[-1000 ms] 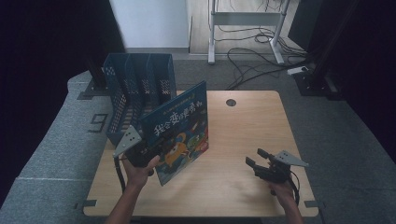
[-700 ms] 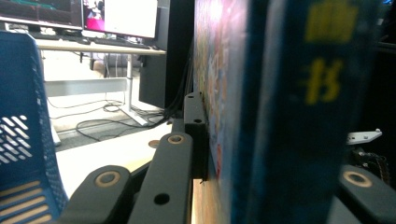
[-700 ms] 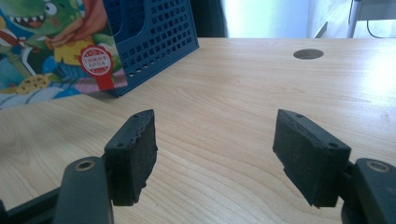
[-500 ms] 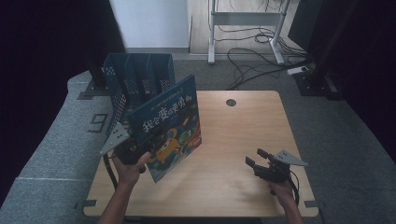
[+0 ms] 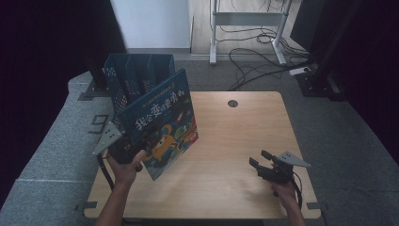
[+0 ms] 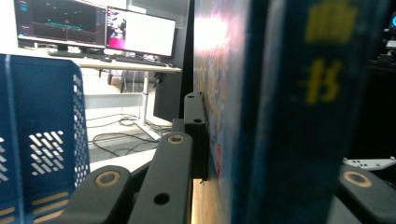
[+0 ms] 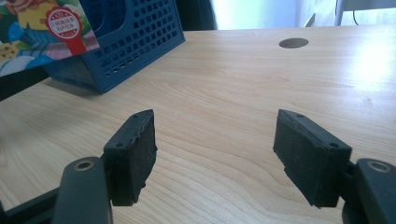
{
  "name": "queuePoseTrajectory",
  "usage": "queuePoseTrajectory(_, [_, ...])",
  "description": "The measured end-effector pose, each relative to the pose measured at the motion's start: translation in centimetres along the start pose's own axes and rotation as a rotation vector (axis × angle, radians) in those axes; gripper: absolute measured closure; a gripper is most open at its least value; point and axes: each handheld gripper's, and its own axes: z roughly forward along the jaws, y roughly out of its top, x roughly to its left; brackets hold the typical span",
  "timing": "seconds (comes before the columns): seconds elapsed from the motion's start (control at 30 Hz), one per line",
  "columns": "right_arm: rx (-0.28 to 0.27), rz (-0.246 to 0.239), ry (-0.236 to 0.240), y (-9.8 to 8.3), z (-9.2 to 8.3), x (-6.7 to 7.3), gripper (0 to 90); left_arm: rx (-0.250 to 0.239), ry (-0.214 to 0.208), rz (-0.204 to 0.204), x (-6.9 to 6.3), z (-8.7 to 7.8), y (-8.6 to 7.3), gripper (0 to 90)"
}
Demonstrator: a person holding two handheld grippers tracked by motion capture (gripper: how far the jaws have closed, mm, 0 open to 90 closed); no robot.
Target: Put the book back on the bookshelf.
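Observation:
A blue picture book (image 5: 162,125) with a cartoon cover is held up off the table, tilted, in front of the blue file rack (image 5: 136,75). My left gripper (image 5: 141,146) is shut on the book's lower left edge. In the left gripper view the book (image 6: 280,112) stands edge-on between the jaws, with one black finger (image 6: 194,135) pressed flat against its cover. My right gripper (image 5: 259,162) rests low at the table's front right, open. Its pads (image 7: 133,149) stand wide apart over bare wood with nothing between them.
The wooden table (image 5: 235,136) has a round cable hole (image 5: 232,103) near its far edge. The file rack (image 7: 126,42) stands at the table's back left corner. Grey floor mats lie to the left, and cables and a desk frame lie beyond the table.
The left hand has carried the book to the left and a little up, closer to the file rack. The right gripper has stayed in place.

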Motion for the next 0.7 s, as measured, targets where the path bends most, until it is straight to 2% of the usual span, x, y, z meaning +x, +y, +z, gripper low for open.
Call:
queuePoseTrajectory(0.3, [0.028,0.007,-0.009,-0.3,0.3,-0.2,29.3,-0.037,0.027,-0.017,1.1,-1.2,0.5,82.2])
queuePoseTrajectory(0.37, [0.035,0.009,-0.015,-0.5,0.5,-0.2,29.3,-0.049,0.051,-0.018,1.7,-1.7,0.8,82.2])
queuePoseTrajectory(0.7, [0.044,0.016,-0.011,-0.4,0.5,-0.2,29.3,-0.077,0.101,-0.027,3.1,-3.3,1.5,82.2])
